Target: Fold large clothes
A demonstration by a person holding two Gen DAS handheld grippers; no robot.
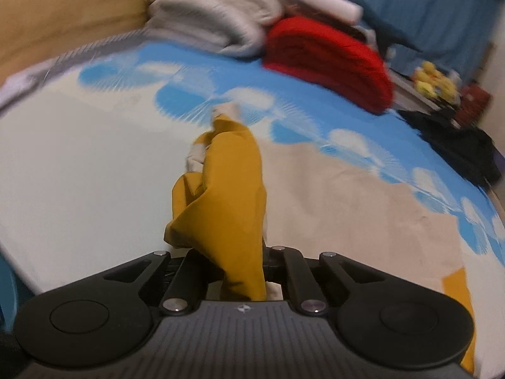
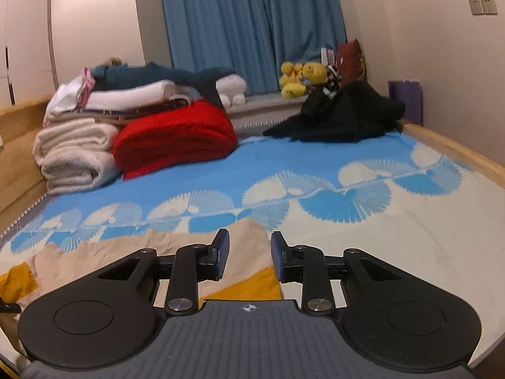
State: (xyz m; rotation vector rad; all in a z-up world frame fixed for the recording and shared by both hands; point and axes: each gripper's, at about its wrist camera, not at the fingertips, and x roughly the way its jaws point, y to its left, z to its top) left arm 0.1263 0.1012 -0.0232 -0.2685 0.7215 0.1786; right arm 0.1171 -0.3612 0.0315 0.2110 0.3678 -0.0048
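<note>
A large garment, mustard yellow outside and beige inside, lies on the bed. In the left wrist view my left gripper [image 1: 235, 262] is shut on a bunched yellow fold of the garment [image 1: 227, 189] and holds it lifted above the bed; the fold hides the fingertips. The beige part [image 1: 347, 205] spreads flat to the right. In the right wrist view my right gripper [image 2: 249, 252] is open and empty, with blue pads [image 2: 223, 246], just above the beige and yellow garment [image 2: 176, 246], which lies flat below and to the left.
The bed has a blue and white patterned sheet [image 2: 315, 170]. At its far side lie a folded red blanket [image 2: 176, 139], rolled white blankets [image 2: 72, 154], a black clothes heap [image 2: 341, 117] and yellow plush toys [image 2: 300, 77]. Wooden bed rails [image 2: 454, 148] run along both sides.
</note>
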